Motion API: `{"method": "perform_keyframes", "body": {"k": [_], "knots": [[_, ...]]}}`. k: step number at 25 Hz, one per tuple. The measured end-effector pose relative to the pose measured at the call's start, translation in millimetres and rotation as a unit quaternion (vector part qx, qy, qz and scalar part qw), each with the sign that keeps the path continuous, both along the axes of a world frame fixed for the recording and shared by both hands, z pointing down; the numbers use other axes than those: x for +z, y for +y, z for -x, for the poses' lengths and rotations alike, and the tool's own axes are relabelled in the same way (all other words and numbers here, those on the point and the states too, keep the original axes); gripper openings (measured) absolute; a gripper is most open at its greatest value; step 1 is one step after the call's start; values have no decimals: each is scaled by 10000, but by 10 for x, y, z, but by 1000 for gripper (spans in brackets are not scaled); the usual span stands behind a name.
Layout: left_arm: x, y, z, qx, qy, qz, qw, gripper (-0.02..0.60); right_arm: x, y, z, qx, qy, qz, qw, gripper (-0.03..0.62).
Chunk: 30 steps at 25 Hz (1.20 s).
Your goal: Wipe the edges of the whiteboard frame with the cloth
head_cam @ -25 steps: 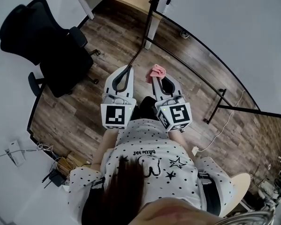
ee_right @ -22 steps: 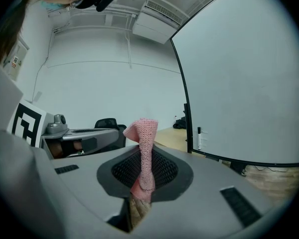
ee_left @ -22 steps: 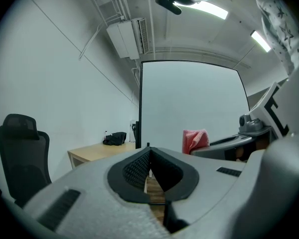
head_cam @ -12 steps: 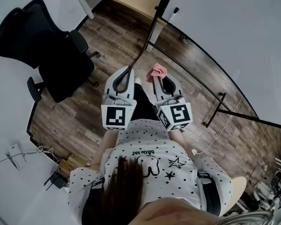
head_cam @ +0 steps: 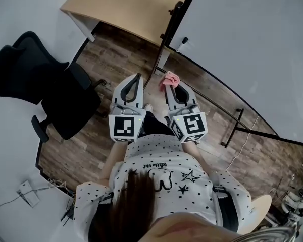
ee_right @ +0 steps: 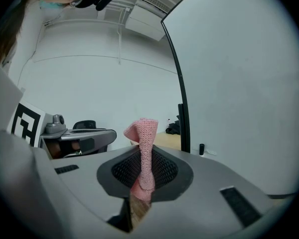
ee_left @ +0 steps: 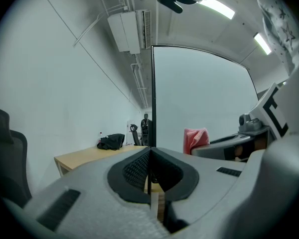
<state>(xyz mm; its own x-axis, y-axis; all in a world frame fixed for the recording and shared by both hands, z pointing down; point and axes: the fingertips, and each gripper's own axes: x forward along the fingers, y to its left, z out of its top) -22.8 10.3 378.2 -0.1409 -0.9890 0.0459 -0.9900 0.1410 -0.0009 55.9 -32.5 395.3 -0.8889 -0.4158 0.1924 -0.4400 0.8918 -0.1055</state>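
Right gripper view: the right gripper [ee_right: 141,176] squeezes the soft pink cloth [ee_right: 143,133], the left gripper [ee_left: 150,158] is closed and empty; next the cloth likely must touch the whiteboard's black frame [ee_right: 182,108].

We find an office: a black swivel chair [head_cam: 45,92] near a light wooden desk [head_cam: 126,6], a large whiteboard [head_cam: 252,49], wood-plank flooring [head_cam: 116,54], plain white walls [head_cam: 20,9], a high-mounted air-conditioning unit [ee_left: 129,31] and ceiling strip lights [ee_left: 217,6].
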Motion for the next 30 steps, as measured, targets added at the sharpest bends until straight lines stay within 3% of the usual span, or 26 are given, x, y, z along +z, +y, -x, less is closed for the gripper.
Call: {"method": "perform_keyframes", "body": {"k": [8, 14, 22, 30], "knots": [[-72, -557, 268, 398, -56, -128, 9991, 15, -97, -531, 332, 226, -69, -139, 9996, 34], [-108, -805, 291, 719, -112, -182, 9972, 15, -165, -707, 321, 563, -145, -202, 9981, 34], [-273, -1083, 288, 1537, -147, -400, 9872, 15, -292, -861, 284, 1407, -221, -329, 9893, 34], [-427, -1165, 582, 2105, -204, -476, 9762, 15, -352, -782, 596, 1930, -256, -321, 9803, 34]]}}
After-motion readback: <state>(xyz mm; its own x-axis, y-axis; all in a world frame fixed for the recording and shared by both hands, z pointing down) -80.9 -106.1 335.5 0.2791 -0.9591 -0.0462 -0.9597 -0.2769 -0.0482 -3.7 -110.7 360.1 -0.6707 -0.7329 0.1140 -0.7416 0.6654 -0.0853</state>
